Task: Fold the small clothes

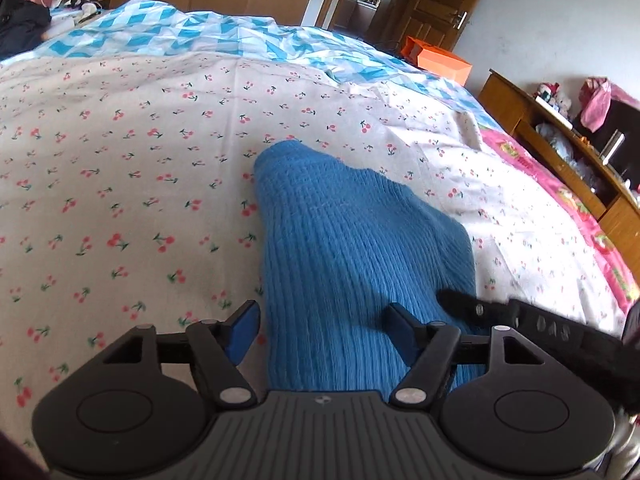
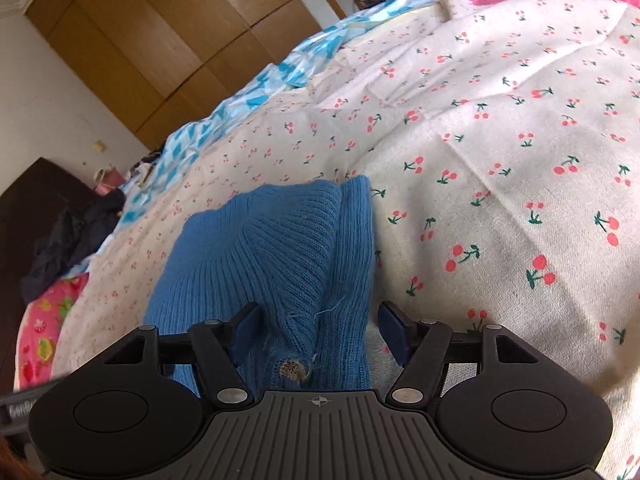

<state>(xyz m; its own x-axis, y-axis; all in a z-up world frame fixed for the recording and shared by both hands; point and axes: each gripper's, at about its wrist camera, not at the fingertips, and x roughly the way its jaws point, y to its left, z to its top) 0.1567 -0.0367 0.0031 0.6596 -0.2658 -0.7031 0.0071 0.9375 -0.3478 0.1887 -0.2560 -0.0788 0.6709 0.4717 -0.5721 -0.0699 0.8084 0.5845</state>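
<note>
A blue knitted sweater [image 1: 352, 248] is lying folded up on a bed. The bed is wearing a pale sheet with little red cherries [image 1: 120, 152] all over it. The sweater is sitting near the middle of that sheet, in a long bundle.

The left tongs [image 1: 324, 330] are hanging just over the near end of the sweater. Their two blue pads are standing wide apart. One pad is over the sheet beside the sweater and the other is over the wool. They are not squeezing anything.

The right tongs [image 2: 320, 330] are also hanging over the sweater, from the other side. Their pads are standing wide apart too, with a folded strip of the sweater [image 2: 280, 256] lying loose between them. Nothing is being pinched. A small brown button [image 2: 294, 370] is showing on the wool close to these tongs. In the left view a black part of the right tongs is poking in over the edge of the sweater.

Farther up the bed a blue and white checked cover [image 1: 192, 32] is lying crumpled. A bright pink blanket [image 1: 560, 184] is peeking out along the bed's edge. Brown wooden wardrobes [image 2: 160, 40] are standing behind the bed. An orange box [image 1: 438, 58] is sitting by a wooden door [image 1: 444, 4]. Some dark clothes [image 2: 68, 248] are heaped at the far end.
</note>
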